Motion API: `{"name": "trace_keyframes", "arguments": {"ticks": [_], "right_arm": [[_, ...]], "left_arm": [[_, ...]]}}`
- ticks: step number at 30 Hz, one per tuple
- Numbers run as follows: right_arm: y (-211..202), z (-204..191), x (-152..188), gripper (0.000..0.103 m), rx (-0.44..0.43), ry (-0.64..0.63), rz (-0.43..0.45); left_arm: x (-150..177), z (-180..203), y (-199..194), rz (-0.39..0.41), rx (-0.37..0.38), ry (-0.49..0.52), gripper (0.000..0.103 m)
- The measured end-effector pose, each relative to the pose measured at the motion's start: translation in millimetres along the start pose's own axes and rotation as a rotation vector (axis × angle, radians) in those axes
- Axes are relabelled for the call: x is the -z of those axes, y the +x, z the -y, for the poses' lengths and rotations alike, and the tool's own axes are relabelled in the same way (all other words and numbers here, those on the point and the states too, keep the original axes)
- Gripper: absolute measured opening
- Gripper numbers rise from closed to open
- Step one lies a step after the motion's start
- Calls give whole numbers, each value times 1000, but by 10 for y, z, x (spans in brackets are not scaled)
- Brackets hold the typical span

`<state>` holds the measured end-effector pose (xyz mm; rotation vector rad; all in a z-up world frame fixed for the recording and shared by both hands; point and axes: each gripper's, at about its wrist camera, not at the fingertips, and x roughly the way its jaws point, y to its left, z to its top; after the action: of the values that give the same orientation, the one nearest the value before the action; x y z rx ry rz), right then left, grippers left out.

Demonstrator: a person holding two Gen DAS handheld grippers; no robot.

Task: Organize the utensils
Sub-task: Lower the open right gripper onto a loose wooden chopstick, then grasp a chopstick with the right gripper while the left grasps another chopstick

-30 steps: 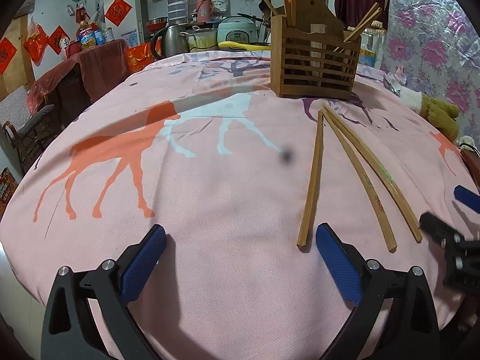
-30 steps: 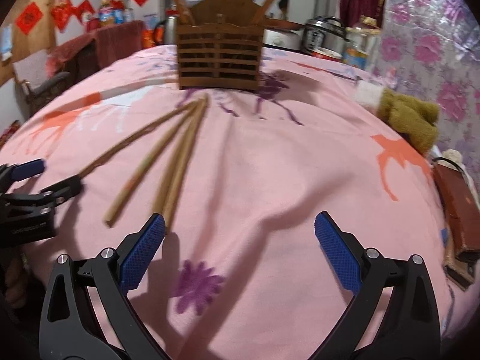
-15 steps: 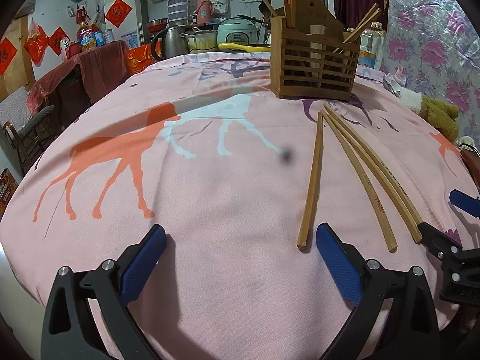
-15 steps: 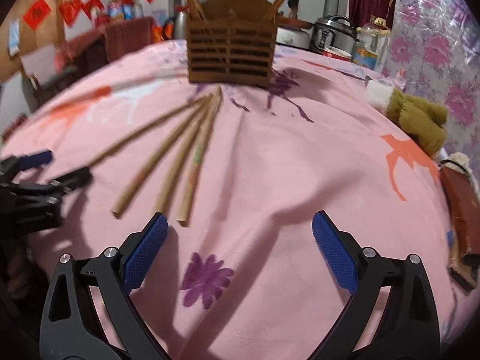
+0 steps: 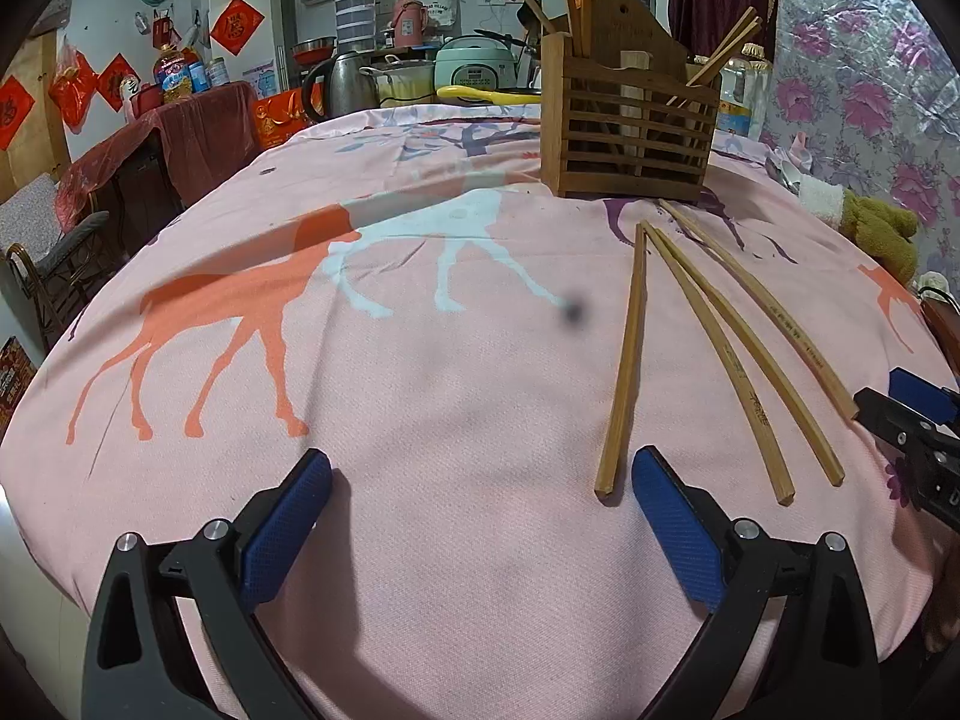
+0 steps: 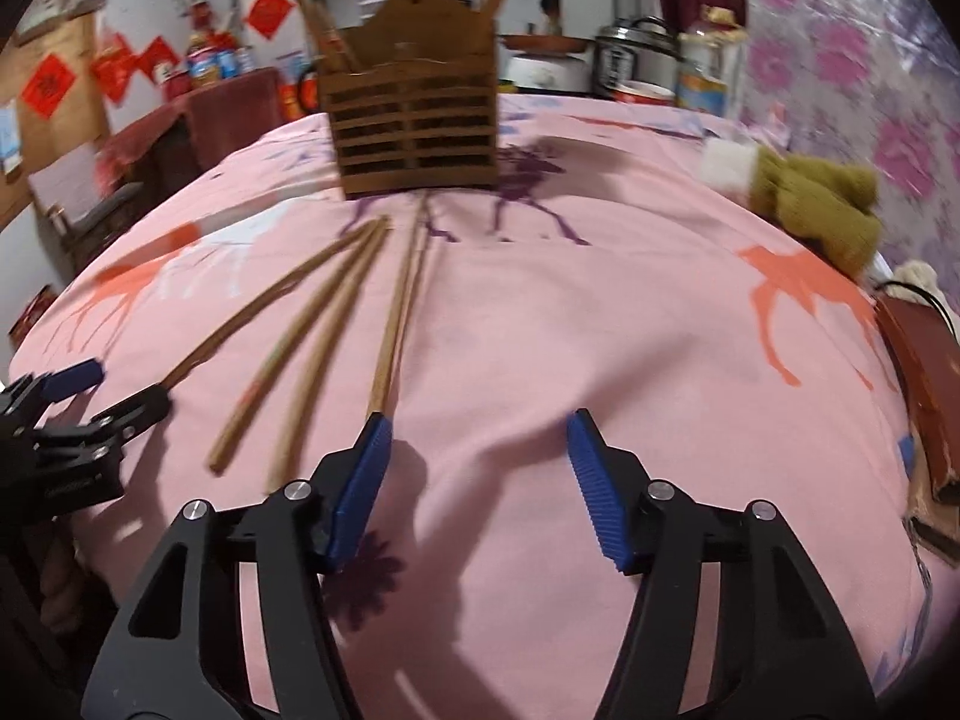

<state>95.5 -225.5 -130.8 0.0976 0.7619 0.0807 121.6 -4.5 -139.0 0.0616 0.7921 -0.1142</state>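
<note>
Several wooden chopsticks (image 5: 624,360) lie fanned out on the pink tablecloth (image 5: 420,420), their far ends pointing at the slatted wooden utensil holder (image 5: 630,120), which has more chopsticks standing in it. My left gripper (image 5: 480,498) rests open on the cloth, with the leftmost chopstick's near end just inside its right finger. My right gripper (image 6: 480,462) is open with its jaws closing. The rightmost chopstick (image 6: 396,312) ends at the tip of its left finger (image 6: 366,474), and nothing is pressed between the pads. The right gripper (image 5: 900,414) also shows at the edge of the left wrist view.
An olive knitted glove (image 6: 816,198) lies at the table's far right and a brown case (image 6: 918,372) at its right edge. Behind the table stand a kettle (image 5: 342,84), a rice cooker (image 5: 474,60) and bottles. A chair (image 5: 54,264) stands at the left.
My right gripper's jaws have narrowed and it has swung left toward the chopsticks. The rightmost chopstick now lies apart from the others, its end at the left fingertip. The left gripper has not moved.
</note>
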Motion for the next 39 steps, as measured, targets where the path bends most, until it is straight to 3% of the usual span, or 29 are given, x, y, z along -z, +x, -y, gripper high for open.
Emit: {"name": "trace_keyframes", "arguments": {"ticks": [7, 11, 16, 18, 19, 20, 22, 34, 39], "right_arm": [[-159, -158, 13, 55, -64, -59, 56], [-67, -297, 46, 48, -53, -124, 17], [45, -244, 47, 46, -65, -102, -37], [52, -243, 37, 44, -35, -101, -27], [65, -172, 13, 43, 40, -63, -16], [81, -54, -18, 43, 56, -1, -23], [93, 150, -45, 23, 45, 102, -38], [-82, -13, -45, 25, -108, 46, 26], [-52, -194, -70, 25, -123, -26, 24]], "left_arm": [[0, -1, -1, 0, 0, 0, 99], [0, -1, -1, 1, 0, 0, 99], [3, -2, -1, 1, 0, 0, 99], [0, -3, -1, 1, 0, 0, 99], [4, -2, -1, 1, 0, 1, 99], [3, -2, -1, 1, 0, 1, 99], [4, -1, -1, 1, 0, 1, 99], [3, -1, -1, 1, 0, 1, 99], [2, -1, -1, 1, 0, 1, 99]]}}
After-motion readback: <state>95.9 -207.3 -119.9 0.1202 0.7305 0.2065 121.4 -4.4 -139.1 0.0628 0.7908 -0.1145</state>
